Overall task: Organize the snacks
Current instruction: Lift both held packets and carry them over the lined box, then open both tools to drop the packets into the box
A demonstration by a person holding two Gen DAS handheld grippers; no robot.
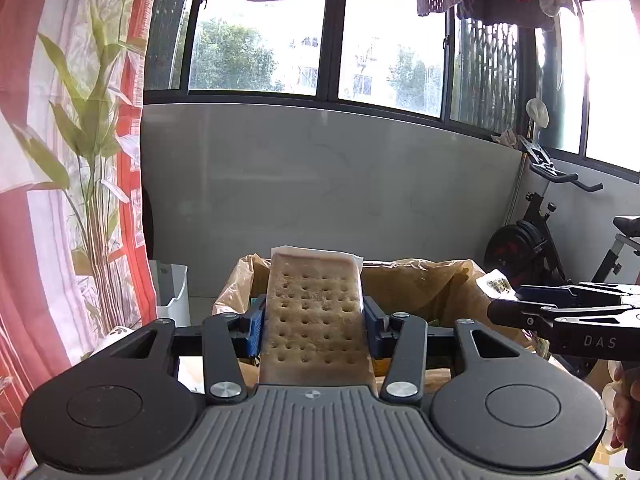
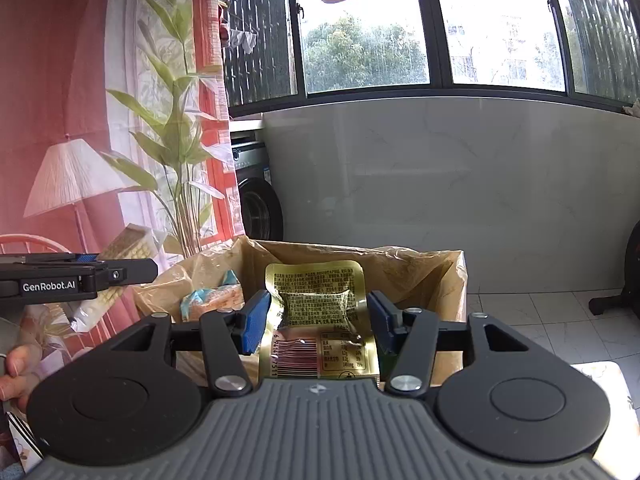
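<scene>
Cracker pack (image 1: 316,316): light, brittle, clamped at both long edges by left gripper (image 1: 314,318). Gold pouch (image 2: 320,320): soft, slick, pinched by right gripper (image 2: 318,320). Both were held above lined box (image 2: 420,280).

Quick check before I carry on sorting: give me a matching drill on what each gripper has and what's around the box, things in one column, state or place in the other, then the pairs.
Things:
1. cracker pack
2. gold pouch
3. bag-lined box
4. exercise bike

States or places:
A. standing on the floor at far right, by the wall
B. clamped in the left gripper
C. just beyond both grippers, open at the top
D. clamped in the right gripper

Pairs: 1-B, 2-D, 3-C, 4-A
</scene>
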